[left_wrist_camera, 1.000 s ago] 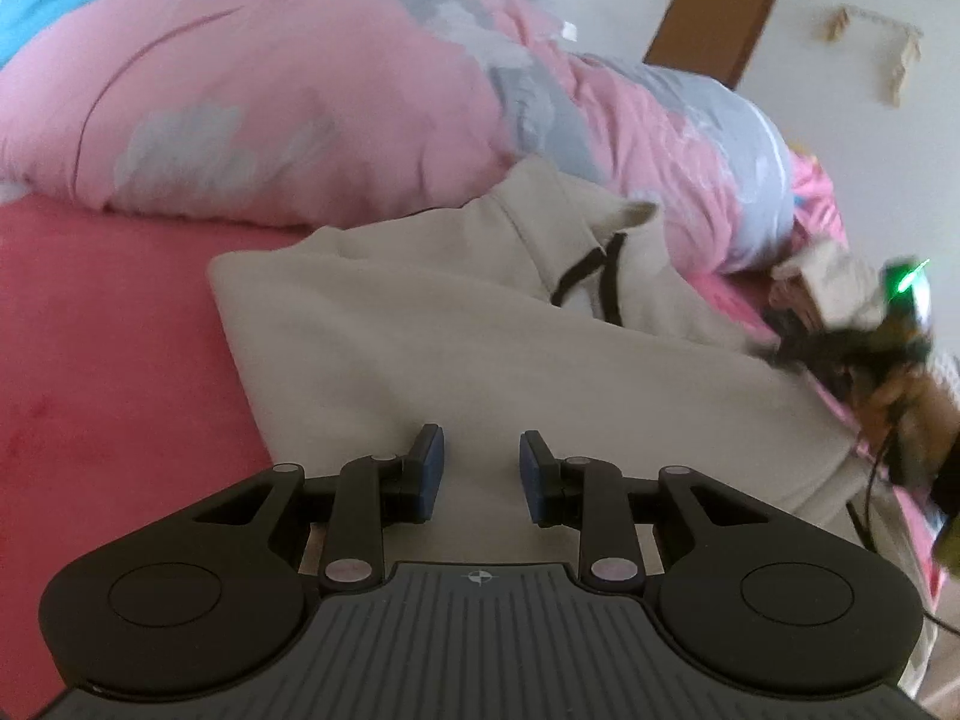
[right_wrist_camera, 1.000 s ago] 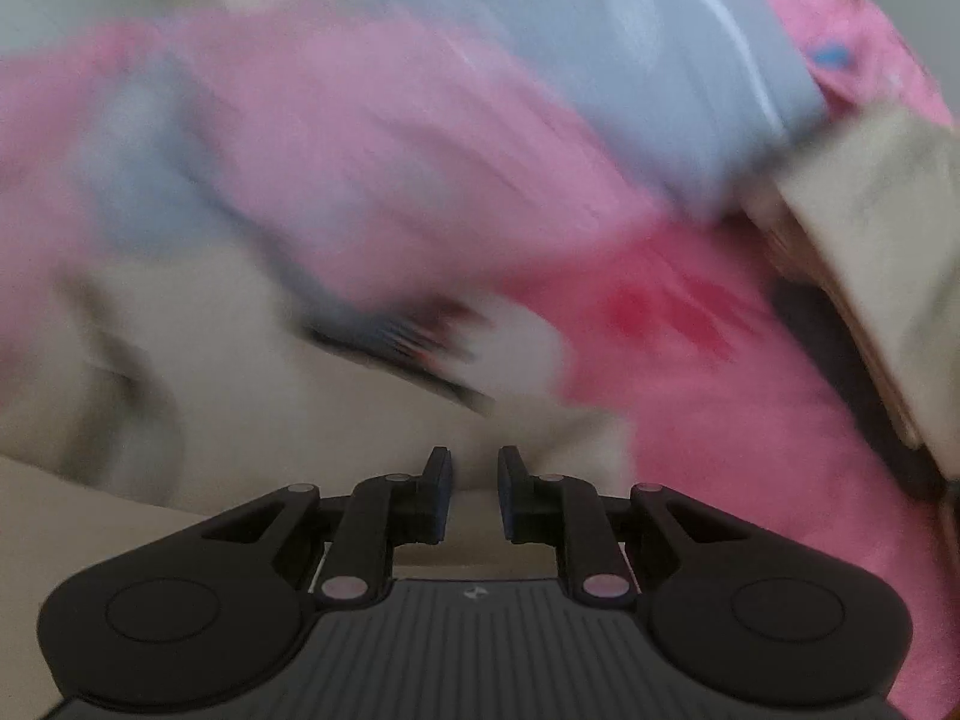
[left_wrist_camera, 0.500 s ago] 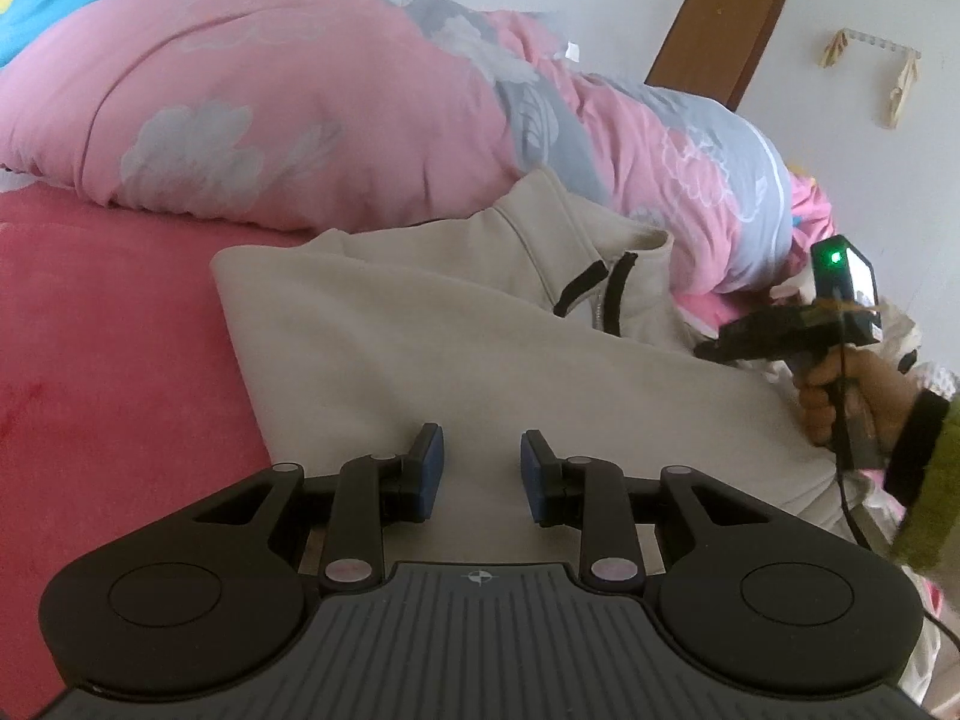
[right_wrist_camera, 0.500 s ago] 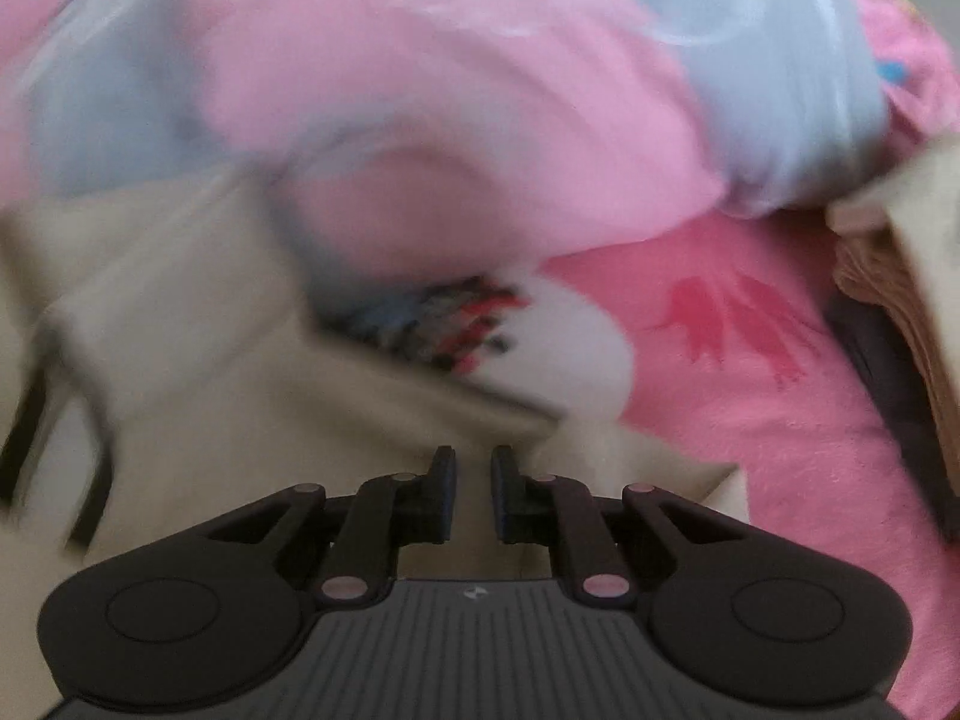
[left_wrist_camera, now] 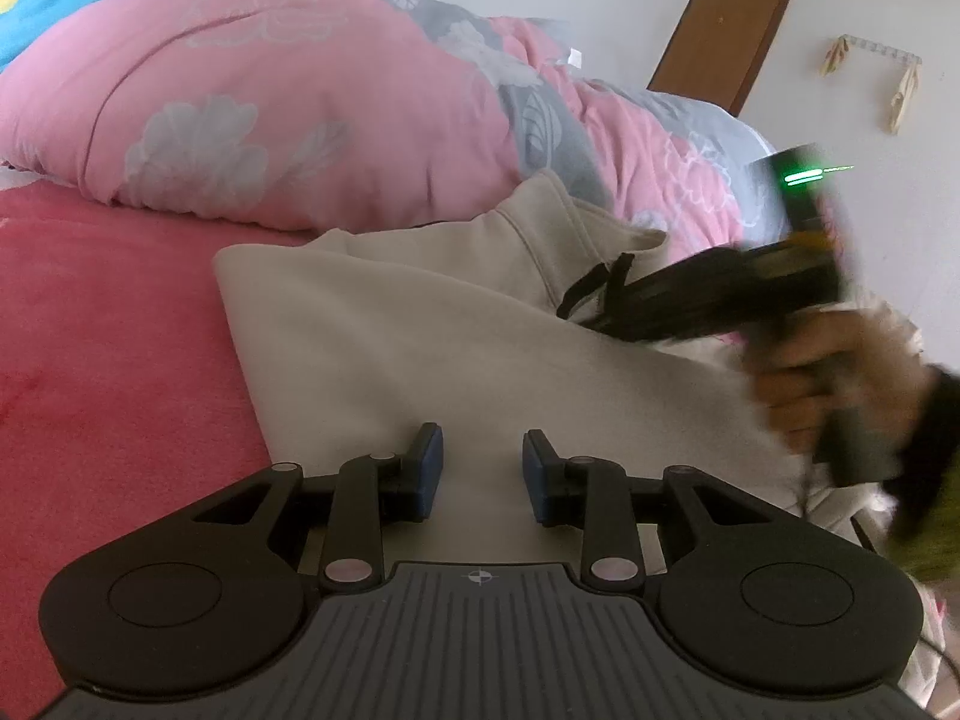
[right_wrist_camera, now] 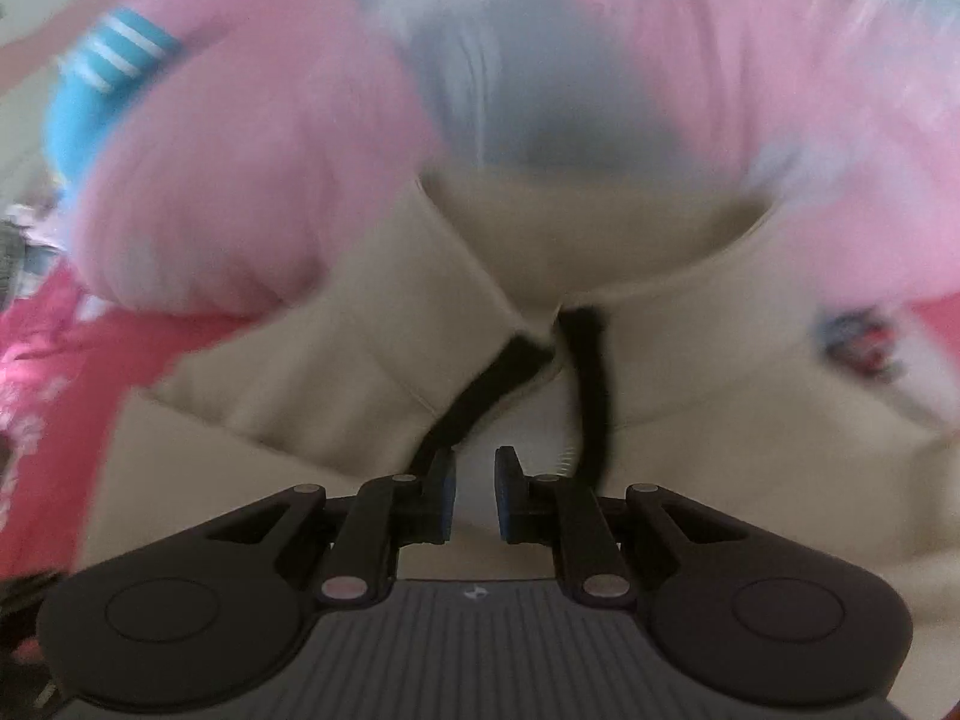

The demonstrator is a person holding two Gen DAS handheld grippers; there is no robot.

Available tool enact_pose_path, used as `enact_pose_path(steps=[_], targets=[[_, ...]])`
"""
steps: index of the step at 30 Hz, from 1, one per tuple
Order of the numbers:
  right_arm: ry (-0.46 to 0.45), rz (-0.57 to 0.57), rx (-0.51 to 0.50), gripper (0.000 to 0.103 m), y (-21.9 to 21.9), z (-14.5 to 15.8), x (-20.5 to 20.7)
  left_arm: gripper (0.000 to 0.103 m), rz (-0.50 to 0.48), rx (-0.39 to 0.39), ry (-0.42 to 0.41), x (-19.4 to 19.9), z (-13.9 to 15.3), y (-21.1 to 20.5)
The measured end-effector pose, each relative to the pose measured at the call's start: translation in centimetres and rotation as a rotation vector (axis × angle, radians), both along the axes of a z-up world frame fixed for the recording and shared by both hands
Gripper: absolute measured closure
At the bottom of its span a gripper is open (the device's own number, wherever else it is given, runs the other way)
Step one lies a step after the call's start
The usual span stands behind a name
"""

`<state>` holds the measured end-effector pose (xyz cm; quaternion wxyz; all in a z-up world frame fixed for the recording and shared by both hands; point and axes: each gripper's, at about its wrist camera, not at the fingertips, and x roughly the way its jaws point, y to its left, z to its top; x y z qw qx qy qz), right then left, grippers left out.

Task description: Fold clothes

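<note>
Two views are showing the same beige sweatshirt [left_wrist_camera: 420, 324], which is lying spread on the red bed sheet [left_wrist_camera: 102, 360] with its collar against the pink and grey quilt [left_wrist_camera: 288, 96]. Only the left wrist view is giving the wider room: a brown door [left_wrist_camera: 726, 42] at about 1 o'clock, wall hooks [left_wrist_camera: 870, 72] near 2 o'clock, and a person's hand [left_wrist_camera: 828, 372] at 3 o'clock holding the right gripper [right_wrist_camera: 475, 495] by its handle. That gripper is pointing toward the collar, and its body and the hand are smeared. The right wrist view is showing the collar [right_wrist_camera: 588, 252] close up at 12 o'clock, with two black drawstrings [right_wrist_camera: 594, 384] hanging down toward the fingers – the left view is showing them only small.

The left gripper [left_wrist_camera: 483, 468] is hovering over the sweatshirt's lower part, jaws narrowly apart, with nothing between them. The right gripper's jaws are standing at a narrow gap – nothing is pinched there. Whether its left finger is touching the drawstring, I cannot tell. The quilt is blurred in the right view, and a small printed patch [right_wrist_camera: 858, 342] at 3 o'clock is unreadable.
</note>
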<state>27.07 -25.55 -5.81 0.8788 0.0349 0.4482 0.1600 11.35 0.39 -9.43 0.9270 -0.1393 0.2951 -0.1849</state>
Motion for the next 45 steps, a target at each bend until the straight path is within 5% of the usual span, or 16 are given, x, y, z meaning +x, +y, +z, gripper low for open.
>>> enact_pose_path(steps=[2, 7, 14, 19, 23, 27, 34, 38, 40, 45], targets=[[-0.002, -0.046, 0.044, 0.089, 0.0, -1.6, 1.5, 0.073, 0.003, 0.006, 0.0, 0.0, 0.1, -0.1], [0.004, -0.14, 0.227, 0.088, -3.9, 0.5, -0.3, 0.073, 0.001, 0.016, -0.001, 0.0, 0.2, -0.2], [-0.162, -0.167, 0.176, 0.087, -9.3, 5.6, -11.9, 0.072, 0.009, 0.081, -0.003, -0.3, 1.2, -0.9], [-0.283, -0.183, -0.044, 0.087, -10.9, 6.4, -19.3, 0.066, 0.023, 0.142, -0.027, -1.0, 2.4, -1.4], [-0.167, -0.293, -0.098, 0.086, -14.7, 1.7, -19.0, 0.066, 0.031, 0.143, -0.019, -1.4, 3.1, -1.7], [-0.172, -0.361, 0.069, 0.085, -17.6, 2.5, -20.1, 0.066, 0.024, 0.185, -0.055, -2.4, 4.3, -2.4], [-0.274, -0.347, 0.08, 0.083, -18.2, 4.8, -19.5, 0.061, 0.04, 0.216, -0.026, -3.7, 3.8, -2.0], [-0.205, -0.294, 0.024, 0.067, -17.5, 2.8, -17.1, 0.06, 0.029, 0.238, -0.036, -4.2, 2.6, -1.9], [-0.145, -0.289, -0.019, 0.066, -17.2, 1.4, -16.0, 0.06, 0.025, 0.24, -0.041, -4.3, 2.2, -1.8], [-0.158, -0.277, -0.046, 0.065, -16.5, 1.5, -16.8, 0.059, 0.006, 0.223, -0.054, -4.1, 1.8, -1.3]])
